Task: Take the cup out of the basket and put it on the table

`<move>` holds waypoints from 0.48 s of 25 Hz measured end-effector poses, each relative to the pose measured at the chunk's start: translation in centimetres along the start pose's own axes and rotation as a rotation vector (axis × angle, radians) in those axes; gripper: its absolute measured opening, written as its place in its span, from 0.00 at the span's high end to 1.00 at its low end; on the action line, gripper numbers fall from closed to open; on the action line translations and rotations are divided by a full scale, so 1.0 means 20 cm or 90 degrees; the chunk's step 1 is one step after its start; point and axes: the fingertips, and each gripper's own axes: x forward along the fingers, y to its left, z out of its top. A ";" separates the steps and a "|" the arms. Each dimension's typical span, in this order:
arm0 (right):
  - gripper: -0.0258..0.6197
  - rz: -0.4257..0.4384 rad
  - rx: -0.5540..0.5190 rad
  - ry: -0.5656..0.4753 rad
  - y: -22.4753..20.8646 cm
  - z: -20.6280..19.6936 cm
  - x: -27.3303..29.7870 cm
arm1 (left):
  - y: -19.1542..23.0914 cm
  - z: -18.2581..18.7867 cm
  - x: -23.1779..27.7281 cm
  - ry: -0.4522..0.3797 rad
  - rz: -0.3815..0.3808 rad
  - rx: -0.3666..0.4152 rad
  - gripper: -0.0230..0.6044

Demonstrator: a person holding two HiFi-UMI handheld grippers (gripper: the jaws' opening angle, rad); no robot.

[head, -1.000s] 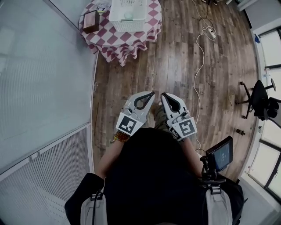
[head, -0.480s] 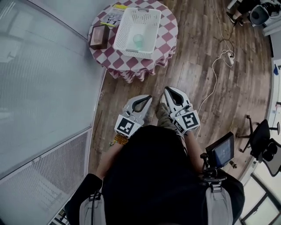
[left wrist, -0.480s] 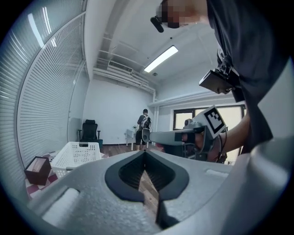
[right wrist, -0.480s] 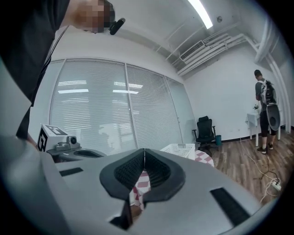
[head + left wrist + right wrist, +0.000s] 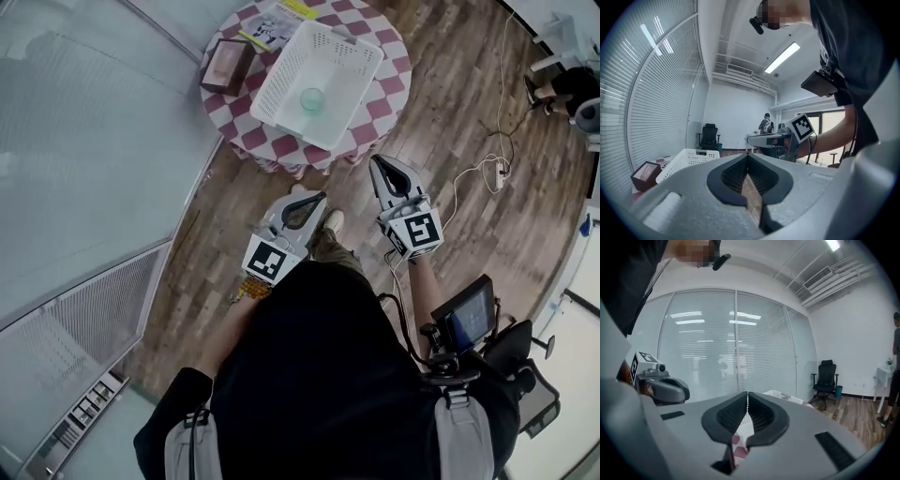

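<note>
A pale green see-through cup [image 5: 312, 98] stands inside the white mesh basket [image 5: 281, 80] on the round table with a red-and-white checked cloth [image 5: 394, 70]. My left gripper [image 5: 319, 196] is shut with nothing in it and hangs short of the table's near edge. To its right, my right gripper [image 5: 375, 159] is shut and empty too, its tips just off the cloth's edge. The left gripper view shows the basket [image 5: 689, 161] ahead on the left and the right gripper [image 5: 771, 139] alongside. In the right gripper view the left gripper [image 5: 665, 387] is at the left.
A brown box [image 5: 228, 66] and printed papers [image 5: 277, 23] lie on the table beside the basket. A glass wall with blinds [image 5: 84, 150] runs along the left. A white cable with a power strip [image 5: 497, 171] lies on the wood floor at the right. An office chair [image 5: 826, 376] stands farther back.
The table and basket have come much nearer and lower in the head view, and the cup now shows. Both grippers moved toward the table, the right one further ahead, and stayed shut.
</note>
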 end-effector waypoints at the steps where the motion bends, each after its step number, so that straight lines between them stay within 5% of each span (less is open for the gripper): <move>1: 0.94 0.014 -0.011 0.008 -0.02 0.01 0.07 | 0.06 0.00 0.02 -0.002 0.011 -0.005 0.95; 12: 0.92 0.193 -0.115 0.153 -0.03 0.05 0.75 | 0.72 0.06 0.15 -0.065 0.072 -0.033 0.95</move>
